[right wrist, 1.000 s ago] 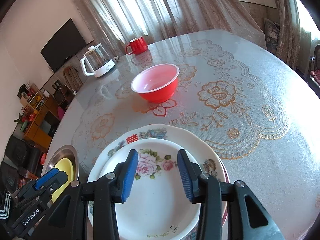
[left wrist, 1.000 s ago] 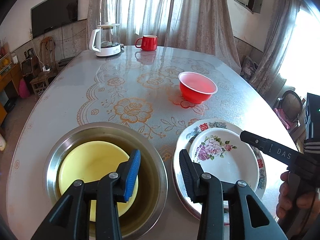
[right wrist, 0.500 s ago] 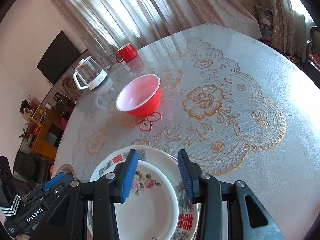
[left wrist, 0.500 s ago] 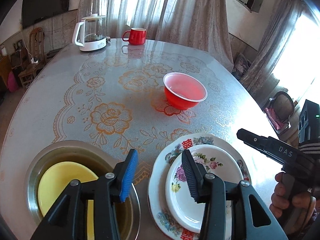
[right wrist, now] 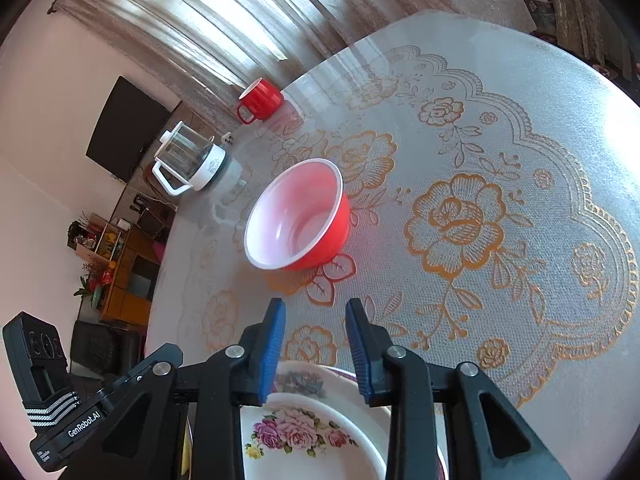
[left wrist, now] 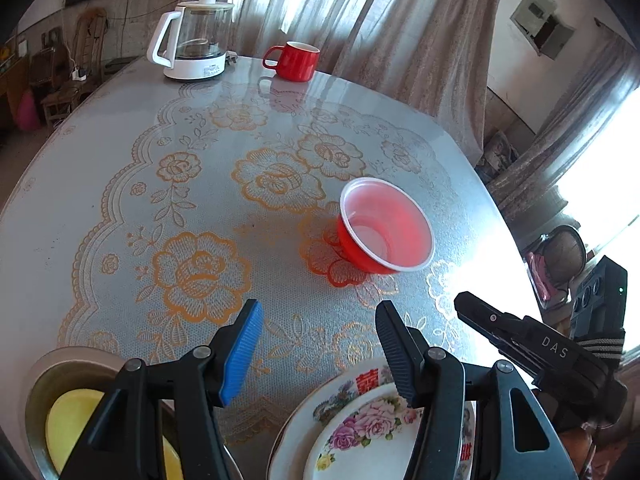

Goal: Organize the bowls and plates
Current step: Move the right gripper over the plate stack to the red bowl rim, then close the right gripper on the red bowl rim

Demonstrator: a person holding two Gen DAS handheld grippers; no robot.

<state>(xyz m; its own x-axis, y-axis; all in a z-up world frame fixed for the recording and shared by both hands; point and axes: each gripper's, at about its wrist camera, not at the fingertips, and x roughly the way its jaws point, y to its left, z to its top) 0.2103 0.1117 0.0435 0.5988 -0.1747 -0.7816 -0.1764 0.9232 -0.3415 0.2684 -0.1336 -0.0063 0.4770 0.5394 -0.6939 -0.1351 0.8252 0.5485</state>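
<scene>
Both grippers lift off the stacked plates (left wrist: 360, 432) and swing toward the red bowl (left wrist: 386, 226) standing alone mid-table, left gripper (left wrist: 318, 344) and right gripper (right wrist: 316, 344) empty with jaws apart, so the bowl looks next.

A home's living and dining room. Ahead of the tongs spreads a round table (left wrist: 120, 184) under a lace-patterned cover with gold roses. At its far edge stand a glass kettle (left wrist: 195, 42) and a red mug (left wrist: 295, 61). Beyond them hang long beige curtains (left wrist: 360, 12) with daylight coming through. Far off to the left, a dark television (right wrist: 122, 130) is mounted on the wall above a wooden cabinet (right wrist: 128, 276) cluttered with flowers and oddments.
</scene>
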